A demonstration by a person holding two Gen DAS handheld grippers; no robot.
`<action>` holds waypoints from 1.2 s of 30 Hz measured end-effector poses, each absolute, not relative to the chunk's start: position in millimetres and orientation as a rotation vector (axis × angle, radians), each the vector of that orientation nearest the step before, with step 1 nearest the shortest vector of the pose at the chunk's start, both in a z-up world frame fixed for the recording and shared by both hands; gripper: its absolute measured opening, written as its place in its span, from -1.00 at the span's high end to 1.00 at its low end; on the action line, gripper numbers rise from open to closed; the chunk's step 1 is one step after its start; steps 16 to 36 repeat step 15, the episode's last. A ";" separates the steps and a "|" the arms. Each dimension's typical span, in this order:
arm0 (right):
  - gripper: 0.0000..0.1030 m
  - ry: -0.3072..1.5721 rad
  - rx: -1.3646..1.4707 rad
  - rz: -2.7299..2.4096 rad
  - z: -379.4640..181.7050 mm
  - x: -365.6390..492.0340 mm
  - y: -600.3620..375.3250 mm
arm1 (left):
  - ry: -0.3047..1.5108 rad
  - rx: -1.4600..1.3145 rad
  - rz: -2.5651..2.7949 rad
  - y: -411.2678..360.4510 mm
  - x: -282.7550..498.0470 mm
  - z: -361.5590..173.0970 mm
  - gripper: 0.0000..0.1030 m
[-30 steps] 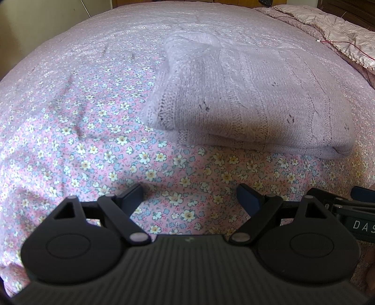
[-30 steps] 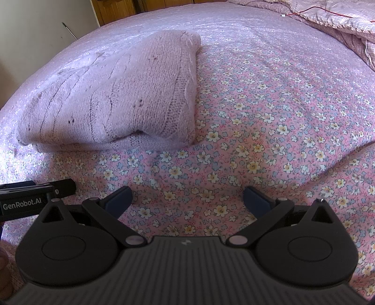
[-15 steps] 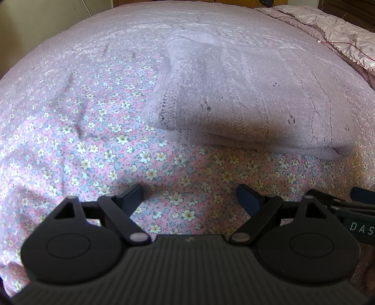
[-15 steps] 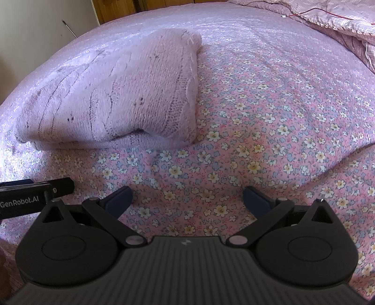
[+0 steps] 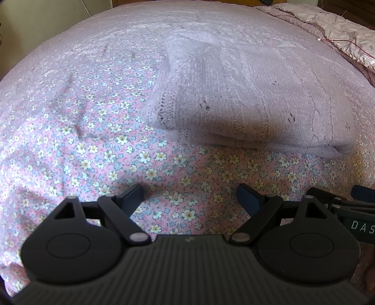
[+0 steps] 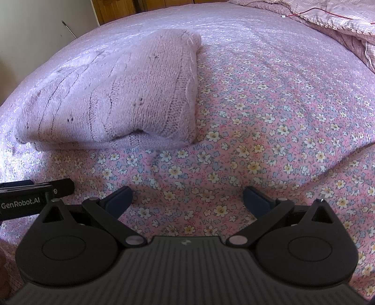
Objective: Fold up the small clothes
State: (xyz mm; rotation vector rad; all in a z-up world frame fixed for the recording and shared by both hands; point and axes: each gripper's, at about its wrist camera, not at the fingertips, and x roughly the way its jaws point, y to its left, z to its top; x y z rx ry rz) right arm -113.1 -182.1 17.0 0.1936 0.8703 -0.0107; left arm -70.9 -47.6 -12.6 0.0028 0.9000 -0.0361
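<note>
Where the bed (image 5: pixel 98 145) is covered by a pink flowered sheet (image 6: pixel 269 131), a folded lilac sweater (image 5: pixel 253 105) is laid near its middle. The left gripper (image 5: pixel 188 196) and right gripper (image 6: pixel 186 198) are held wide apart, with nothing between. A quilt (image 6: pixel 339 21) is bunched at the far corner, and a pale wall (image 6: pixel 35 25) is seen behind.

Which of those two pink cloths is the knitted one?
The folded sweater, plain lilac with ribbed stitches, lying on top. The floral bedsheet beneath it is thin printed fabric.
</note>
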 end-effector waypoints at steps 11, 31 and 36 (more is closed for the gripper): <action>-1.00 0.866 0.206 -0.009 17.4 -113.8 -184.0 | 0.909 0.013 -0.031 -47.6 -70.9 -13.0 -0.74; -1.00 0.857 0.225 -0.009 17.6 -115.6 -185.3 | 0.921 0.007 -0.053 -43.6 -68.7 -11.6 -0.72; -1.00 0.857 0.225 -0.009 17.6 -115.6 -185.3 | 0.921 0.007 -0.053 -43.6 -68.7 -11.6 -0.72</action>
